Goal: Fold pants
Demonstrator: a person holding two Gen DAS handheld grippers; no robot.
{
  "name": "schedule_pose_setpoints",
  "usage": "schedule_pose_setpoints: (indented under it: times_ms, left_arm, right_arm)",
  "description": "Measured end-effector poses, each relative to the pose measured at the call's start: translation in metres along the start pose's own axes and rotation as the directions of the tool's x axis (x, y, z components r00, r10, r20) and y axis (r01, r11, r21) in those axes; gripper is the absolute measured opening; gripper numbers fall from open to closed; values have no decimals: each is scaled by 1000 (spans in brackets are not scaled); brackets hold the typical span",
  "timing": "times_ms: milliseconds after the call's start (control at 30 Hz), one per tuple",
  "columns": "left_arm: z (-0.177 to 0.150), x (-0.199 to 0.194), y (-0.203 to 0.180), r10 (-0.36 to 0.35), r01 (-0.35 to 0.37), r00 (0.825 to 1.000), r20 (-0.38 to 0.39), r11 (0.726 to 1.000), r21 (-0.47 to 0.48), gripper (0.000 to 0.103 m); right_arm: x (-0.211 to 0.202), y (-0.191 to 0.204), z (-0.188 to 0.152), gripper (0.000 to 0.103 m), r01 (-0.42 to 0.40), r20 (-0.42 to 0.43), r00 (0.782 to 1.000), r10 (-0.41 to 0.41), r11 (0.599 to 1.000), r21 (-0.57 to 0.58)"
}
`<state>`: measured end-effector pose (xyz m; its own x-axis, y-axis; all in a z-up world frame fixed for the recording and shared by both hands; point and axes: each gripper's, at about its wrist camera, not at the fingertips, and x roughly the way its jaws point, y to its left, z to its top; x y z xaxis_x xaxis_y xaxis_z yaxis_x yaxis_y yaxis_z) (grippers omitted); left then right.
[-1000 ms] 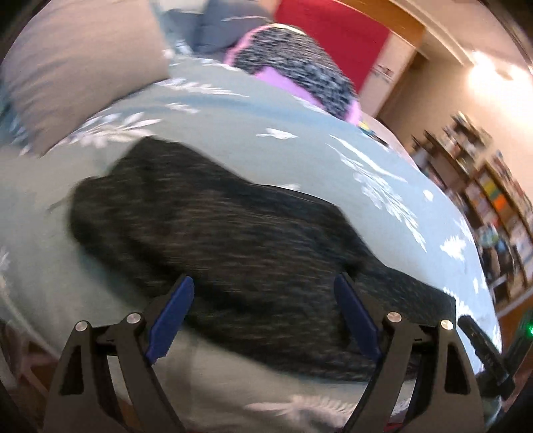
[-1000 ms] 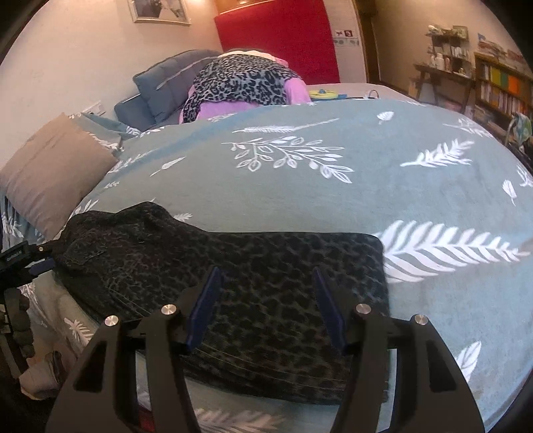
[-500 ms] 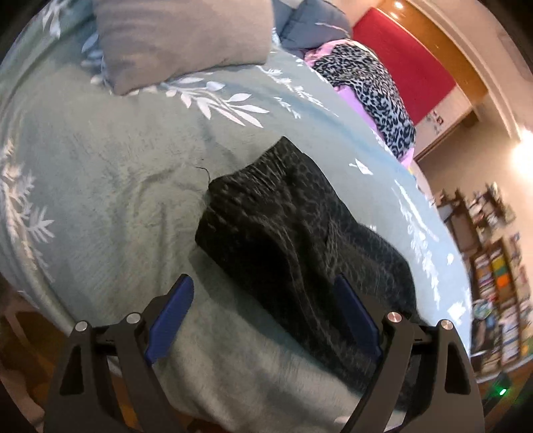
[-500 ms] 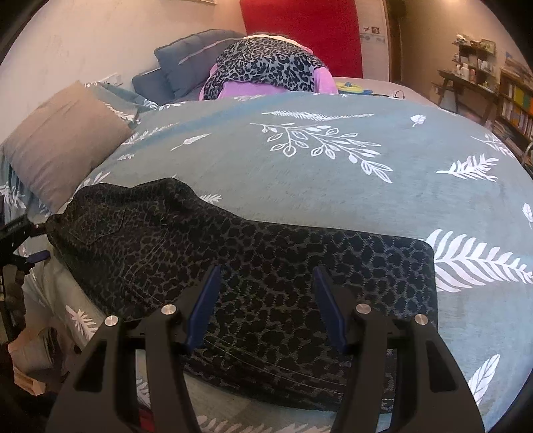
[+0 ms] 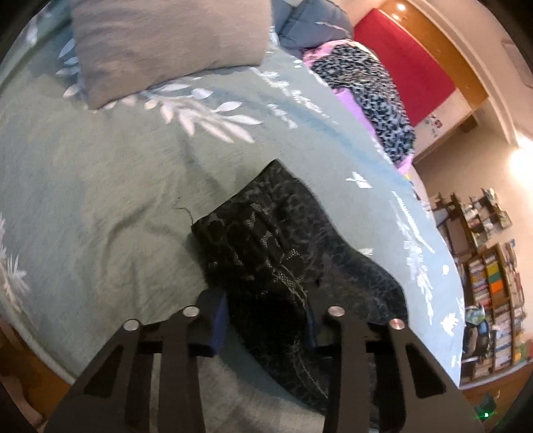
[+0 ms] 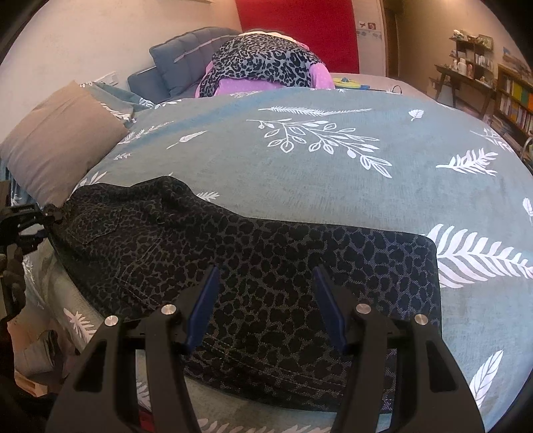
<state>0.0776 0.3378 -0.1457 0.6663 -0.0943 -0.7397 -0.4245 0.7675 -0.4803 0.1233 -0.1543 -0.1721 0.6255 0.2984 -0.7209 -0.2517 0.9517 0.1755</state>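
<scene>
Right wrist view shows the pants (image 6: pixel 260 266), dark with a leopard-like print, lying flat along the near edge of the bed (image 6: pixel 333 186), folded lengthwise into one long band. Their waist end with a back pocket lies toward the bed's left near corner, and the squared-off leg end lies to the right, beside a large white fern print on the teal cover.

Over the middle of the band hovers the right gripper (image 6: pixel 265 299), its blue-padded jaws spread wide with nothing between them but the cloth below; whether the pads touch the fabric cannot be told. At the far left of this view the left gripper (image 6: pixel 23 226) sits at the waist end.

Left wrist view, somewhat blurred, looks down the pants (image 5: pixel 283 266) from that waist end. Here the left gripper (image 5: pixel 266 319) has its jaws drawn partway in around a raised bunch of the waist fabric, the cloth filling the gap between the pads.

Beyond the pants, a tan pillow (image 6: pixel 56 140) rests at the bed's left side. A grey leopard-print garment over something pink (image 6: pixel 263 66) is heaped at the far edge, before a red panel (image 6: pixel 299 30). Bookshelves (image 5: pixel 493 293) stand to the right of the bed.
</scene>
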Motion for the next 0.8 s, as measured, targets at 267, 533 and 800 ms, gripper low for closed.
schedule_pose_setpoints:
  times_ms: [267, 533, 800]
  left_arm:
    - [11, -15, -18, -88, 82, 994, 63, 993, 88, 30]
    - [4, 27, 34, -101, 97, 994, -37, 991, -88, 31]
    - [1, 7, 22, -70, 69, 997, -26, 996, -53, 60]
  right_arm:
    - [2, 2, -4, 59, -9, -11, 1000, 9, 1000, 1]
    - [-1, 3, -3, 59, -10, -7, 1000, 10, 1000, -3]
    - [1, 8, 0, 59, -24, -6, 1000, 24, 1000, -15]
